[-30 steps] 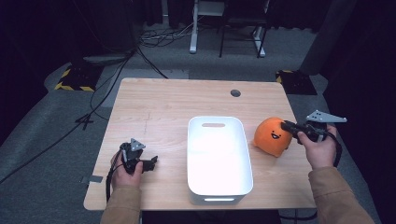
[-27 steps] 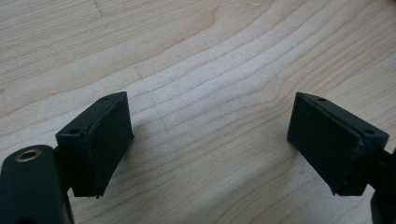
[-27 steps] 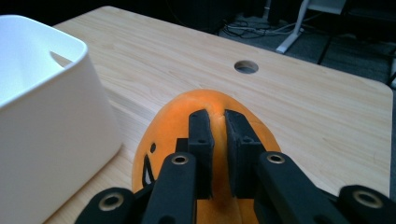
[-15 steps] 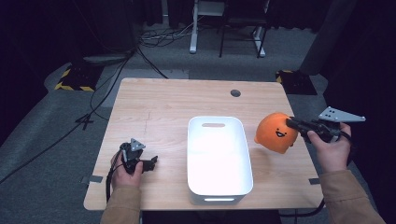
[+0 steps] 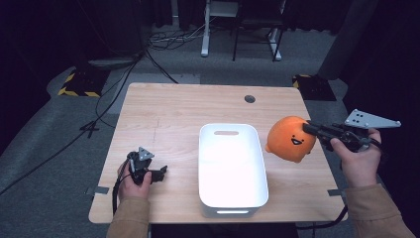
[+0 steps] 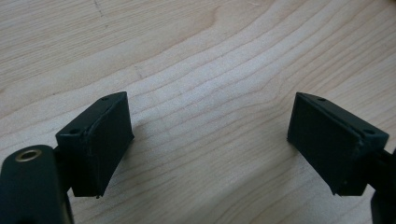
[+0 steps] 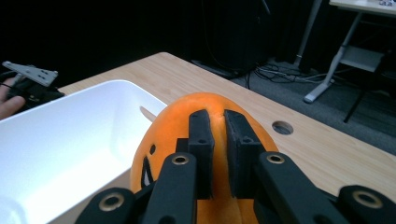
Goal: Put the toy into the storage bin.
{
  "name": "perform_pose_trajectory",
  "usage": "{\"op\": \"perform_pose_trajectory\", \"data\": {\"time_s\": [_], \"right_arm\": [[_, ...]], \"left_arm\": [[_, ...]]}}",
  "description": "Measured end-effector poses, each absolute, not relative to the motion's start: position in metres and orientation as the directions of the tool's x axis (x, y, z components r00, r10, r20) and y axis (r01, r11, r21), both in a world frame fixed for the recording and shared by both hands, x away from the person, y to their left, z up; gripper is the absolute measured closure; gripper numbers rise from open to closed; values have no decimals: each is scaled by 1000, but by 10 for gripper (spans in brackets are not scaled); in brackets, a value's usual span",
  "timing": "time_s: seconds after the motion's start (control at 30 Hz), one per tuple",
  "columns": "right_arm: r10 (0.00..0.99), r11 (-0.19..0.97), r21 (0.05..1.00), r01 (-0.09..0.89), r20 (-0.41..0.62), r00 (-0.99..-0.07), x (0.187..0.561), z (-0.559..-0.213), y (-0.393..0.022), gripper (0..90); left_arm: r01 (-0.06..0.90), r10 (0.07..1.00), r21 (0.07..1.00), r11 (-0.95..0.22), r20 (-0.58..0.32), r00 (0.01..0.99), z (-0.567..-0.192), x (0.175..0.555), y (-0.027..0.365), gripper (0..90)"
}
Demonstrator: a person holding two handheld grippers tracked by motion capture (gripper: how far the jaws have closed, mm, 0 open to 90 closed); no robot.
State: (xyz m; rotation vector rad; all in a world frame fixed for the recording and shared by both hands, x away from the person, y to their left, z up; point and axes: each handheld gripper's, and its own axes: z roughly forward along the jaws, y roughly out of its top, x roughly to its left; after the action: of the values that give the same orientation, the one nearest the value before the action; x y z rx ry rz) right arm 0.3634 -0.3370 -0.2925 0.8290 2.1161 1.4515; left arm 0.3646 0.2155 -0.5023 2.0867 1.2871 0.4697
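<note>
The right hand-held gripper [image 5: 313,129] pinches a fold of the orange plush toy [image 5: 289,139] between its nearly closed jaws, holding it lifted above the table [image 5: 173,109] just right of the white bin [image 5: 232,171]. The left hand-held gripper [image 5: 159,172] rests on the table left of the bin, jaws spread with nothing between them.

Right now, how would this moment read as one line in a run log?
right gripper: shut on plush, lifted beside bin | left gripper: open, nothing between fingers, over table | bin: holds nothing
</note>
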Motion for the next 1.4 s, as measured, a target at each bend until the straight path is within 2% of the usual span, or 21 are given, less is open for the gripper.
{"op": "perform_pose_trajectory", "data": {"time_s": [0.73, 1.4], "right_arm": [[574, 278, 956, 93, -87, -814, 326, -249, -299, 825], [424, 326, 945, 31, -116, -898, 305, -250, -245, 825]], "left_arm": [[661, 890, 679, -320, -25, 456, -502, 365, 215, 143], [663, 889, 677, -321, -27, 458, -502, 365, 216, 142]]}}
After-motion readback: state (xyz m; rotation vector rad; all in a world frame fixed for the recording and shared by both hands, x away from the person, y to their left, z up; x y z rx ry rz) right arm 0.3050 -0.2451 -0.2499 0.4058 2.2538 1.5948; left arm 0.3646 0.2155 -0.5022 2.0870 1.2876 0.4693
